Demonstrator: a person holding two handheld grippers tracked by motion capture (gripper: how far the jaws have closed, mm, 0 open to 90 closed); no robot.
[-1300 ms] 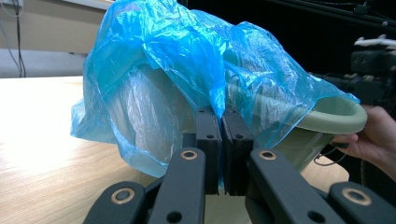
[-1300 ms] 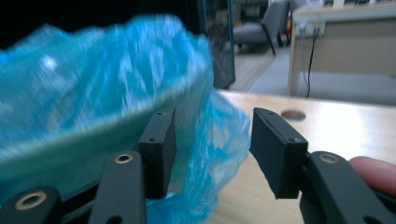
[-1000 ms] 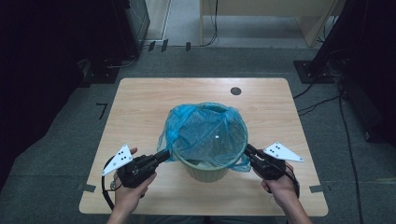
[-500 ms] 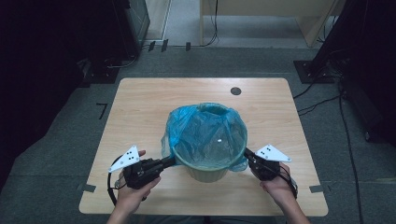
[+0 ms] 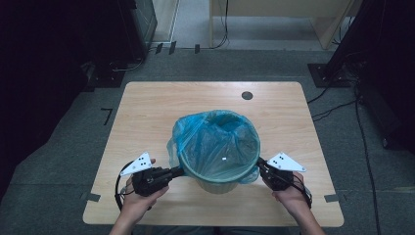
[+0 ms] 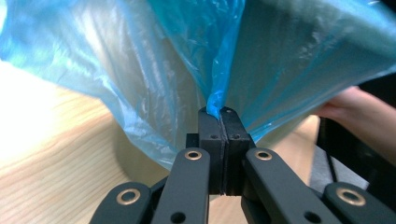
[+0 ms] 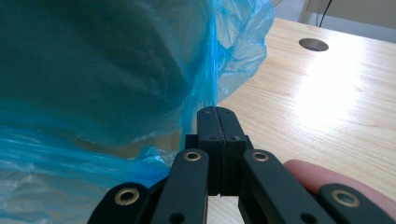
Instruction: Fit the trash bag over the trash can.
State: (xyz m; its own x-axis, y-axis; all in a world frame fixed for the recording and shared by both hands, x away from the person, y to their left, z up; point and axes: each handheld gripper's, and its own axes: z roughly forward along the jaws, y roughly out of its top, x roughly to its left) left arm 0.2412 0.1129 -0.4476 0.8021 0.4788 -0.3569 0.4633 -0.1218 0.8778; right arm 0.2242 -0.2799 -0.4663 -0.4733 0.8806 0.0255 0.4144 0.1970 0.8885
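From above, a round green bin (image 5: 218, 178) lined with crinkled, translucent blue bag (image 5: 215, 142) stands on the pale wood-grain tabletop (image 5: 147, 112), flanked by left gripper (image 5: 177, 171) and right gripper (image 5: 260, 164). Left gripper view: black fingers (image 6: 210, 126) pinch a thin film fold. Right gripper view: fingers (image 7: 208, 123) clamp the bag's edge.

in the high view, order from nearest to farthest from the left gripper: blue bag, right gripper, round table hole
1. blue bag: pinched in the left gripper, over the bin.
2. right gripper: across the bin, on the bag's other side.
3. table hole: far edge, right of centre.
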